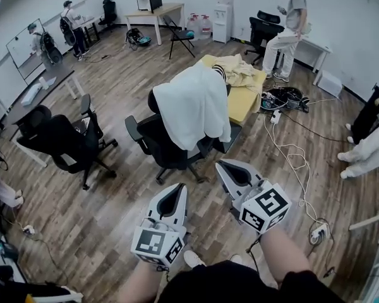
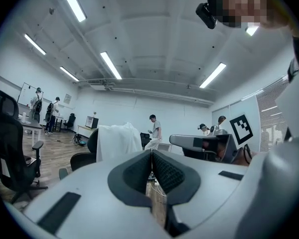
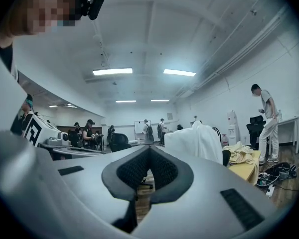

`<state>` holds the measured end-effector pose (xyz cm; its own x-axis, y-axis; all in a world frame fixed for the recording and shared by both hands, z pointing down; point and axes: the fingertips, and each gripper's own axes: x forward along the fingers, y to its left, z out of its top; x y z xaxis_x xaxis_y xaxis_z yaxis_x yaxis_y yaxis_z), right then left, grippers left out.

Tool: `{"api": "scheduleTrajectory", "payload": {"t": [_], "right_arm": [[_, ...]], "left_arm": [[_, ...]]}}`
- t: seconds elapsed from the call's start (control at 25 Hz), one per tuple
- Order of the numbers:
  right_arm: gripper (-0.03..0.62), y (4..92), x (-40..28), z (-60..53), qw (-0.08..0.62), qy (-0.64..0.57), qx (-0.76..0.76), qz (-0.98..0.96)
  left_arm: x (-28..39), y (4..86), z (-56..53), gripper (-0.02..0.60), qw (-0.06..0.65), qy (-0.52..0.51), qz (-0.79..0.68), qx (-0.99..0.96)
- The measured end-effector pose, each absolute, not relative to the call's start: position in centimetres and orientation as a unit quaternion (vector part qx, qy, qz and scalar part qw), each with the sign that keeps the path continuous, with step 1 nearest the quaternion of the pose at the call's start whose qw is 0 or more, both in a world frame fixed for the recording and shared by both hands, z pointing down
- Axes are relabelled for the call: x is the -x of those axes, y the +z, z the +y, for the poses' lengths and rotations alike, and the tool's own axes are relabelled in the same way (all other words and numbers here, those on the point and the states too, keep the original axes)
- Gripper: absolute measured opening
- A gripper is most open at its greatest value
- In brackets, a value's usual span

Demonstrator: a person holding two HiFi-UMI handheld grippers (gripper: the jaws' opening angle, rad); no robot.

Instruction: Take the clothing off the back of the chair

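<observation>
A white garment [image 1: 192,106] hangs over the back of a black office chair [image 1: 161,144] in the middle of the head view. It also shows as the white garment [image 2: 117,140] in the left gripper view and the white garment [image 3: 197,141] in the right gripper view. My left gripper [image 1: 179,189] is held low in front of the chair, shut and empty. My right gripper [image 1: 222,166] is beside it, a little closer to the chair's seat, also shut with nothing in it. Neither touches the garment.
A second black chair [image 1: 63,141] stands to the left by a desk [image 1: 38,93]. A yellow table [image 1: 243,87] with crumpled cloth [image 1: 240,68] stands behind the chair. Cables and a power strip [image 1: 317,233] lie on the wood floor at right. Several people stand around the room's edges.
</observation>
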<state>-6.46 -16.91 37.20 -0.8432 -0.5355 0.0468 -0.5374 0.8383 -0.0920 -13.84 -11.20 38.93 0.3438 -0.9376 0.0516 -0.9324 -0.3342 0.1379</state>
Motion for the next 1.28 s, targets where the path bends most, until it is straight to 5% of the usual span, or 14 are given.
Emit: {"api": "scheduleTrajectory", "payload": {"t": [0.92, 0.96, 1.28], "right_arm": [[0.023, 35.2, 11.4, -21.5, 0.025, 0.036, -0.335, -0.941], [0.073, 35.3, 11.6, -21.8, 0.026, 0.037, -0.332, -0.942], [0.156, 35.3, 11.6, -26.5, 0.032, 0.039, -0.322, -0.945]], "left_arm": [[18.5, 37.9, -13.1, 0.020, 0.061, -0.022, -0.531, -0.845], [18.6, 37.9, -13.3, 0.020, 0.061, -0.022, -0.532, -0.844], [18.0, 37.5, -16.8, 0.020, 0.061, -0.015, -0.540, -0.839]]}}
